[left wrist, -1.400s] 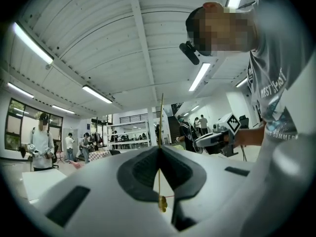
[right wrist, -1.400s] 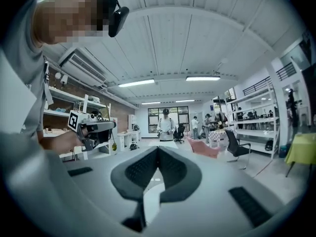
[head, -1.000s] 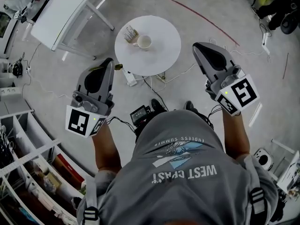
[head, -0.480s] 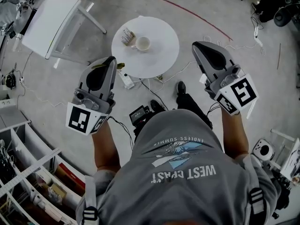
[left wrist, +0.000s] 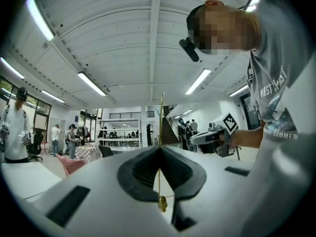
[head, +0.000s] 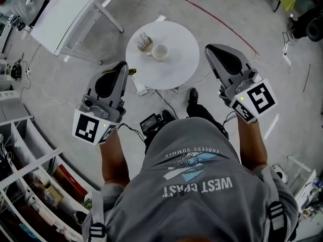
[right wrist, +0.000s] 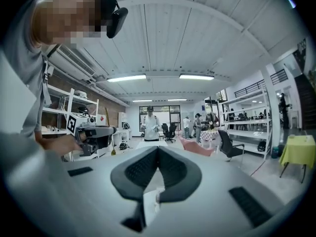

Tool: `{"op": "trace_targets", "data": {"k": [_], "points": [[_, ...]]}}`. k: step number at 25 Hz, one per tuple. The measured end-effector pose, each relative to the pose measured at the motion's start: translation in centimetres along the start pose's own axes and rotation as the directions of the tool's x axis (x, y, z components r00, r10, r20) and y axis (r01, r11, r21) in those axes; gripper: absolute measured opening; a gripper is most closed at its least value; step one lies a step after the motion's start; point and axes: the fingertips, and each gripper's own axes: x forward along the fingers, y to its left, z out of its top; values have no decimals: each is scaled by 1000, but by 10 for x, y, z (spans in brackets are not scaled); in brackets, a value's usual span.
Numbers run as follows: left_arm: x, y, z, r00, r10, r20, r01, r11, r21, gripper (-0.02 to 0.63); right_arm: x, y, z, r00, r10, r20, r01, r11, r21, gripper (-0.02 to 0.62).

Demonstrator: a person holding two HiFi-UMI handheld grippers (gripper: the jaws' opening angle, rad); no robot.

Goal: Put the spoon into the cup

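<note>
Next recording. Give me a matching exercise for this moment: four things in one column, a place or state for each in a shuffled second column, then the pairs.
Things
1. white ceramic cup
2. thin gold-coloured spoon
3. right gripper
4. red line

Places or states
A. jaws together, nothing between them
B. marked on the grey floor beyond the table
C. standing on the round white table
D. clamped between the jaws of the left gripper

Pairs: 1-C, 2-D, 3-A, 4-B
</note>
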Motion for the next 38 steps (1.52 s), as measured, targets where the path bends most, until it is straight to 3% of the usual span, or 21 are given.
{"op": "trace_targets", "data": {"k": [11,19,38], "points": [[62,7,-11,987,143,-67,-144,990,-5,0,30,-70,-2,987,161,2,-161,987,26,2],[83,15,-47,971,210,-117,-215,976,-34,0,60,-83,-33,965,261,-28,-259,964,57,2],[111,51,-129,977,117,-181,-146,977,-158,0,78,-97,-74,980,142,-137,-125,984,123,2]]}}
